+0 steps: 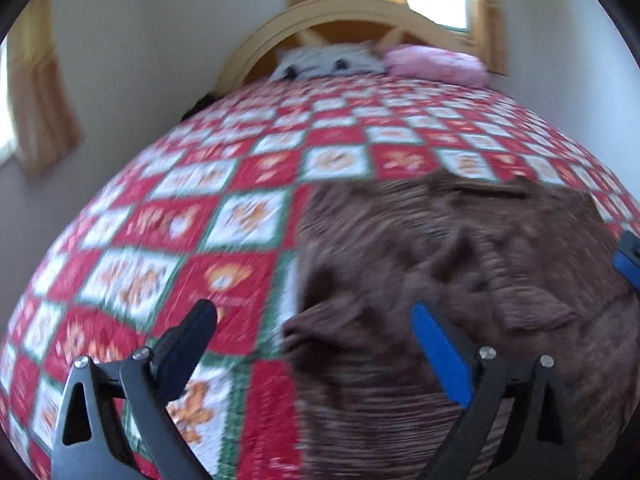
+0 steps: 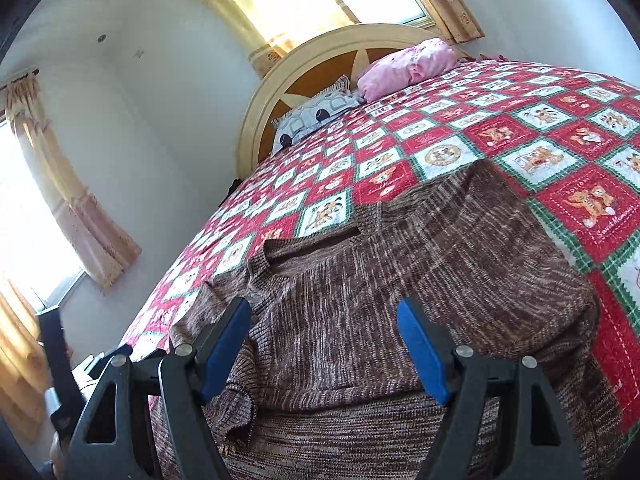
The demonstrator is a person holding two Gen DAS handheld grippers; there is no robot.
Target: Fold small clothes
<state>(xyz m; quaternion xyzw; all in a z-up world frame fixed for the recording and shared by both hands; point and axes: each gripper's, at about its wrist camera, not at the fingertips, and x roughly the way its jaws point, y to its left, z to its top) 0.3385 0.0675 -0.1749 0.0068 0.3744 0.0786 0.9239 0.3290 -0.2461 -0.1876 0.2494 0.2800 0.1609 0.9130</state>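
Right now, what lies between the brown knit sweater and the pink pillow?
Right wrist view: only bare red-and-white patchwork quilt between brown knit sweater and pink pillow.

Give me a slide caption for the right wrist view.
Open right gripper above brown knitted sweater on red patchwork quilt.

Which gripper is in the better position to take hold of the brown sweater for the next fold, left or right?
Probably left. The left gripper is open at the brown sweater edge, where loose folds bunch. The right gripper, also open, faces the flat middle.
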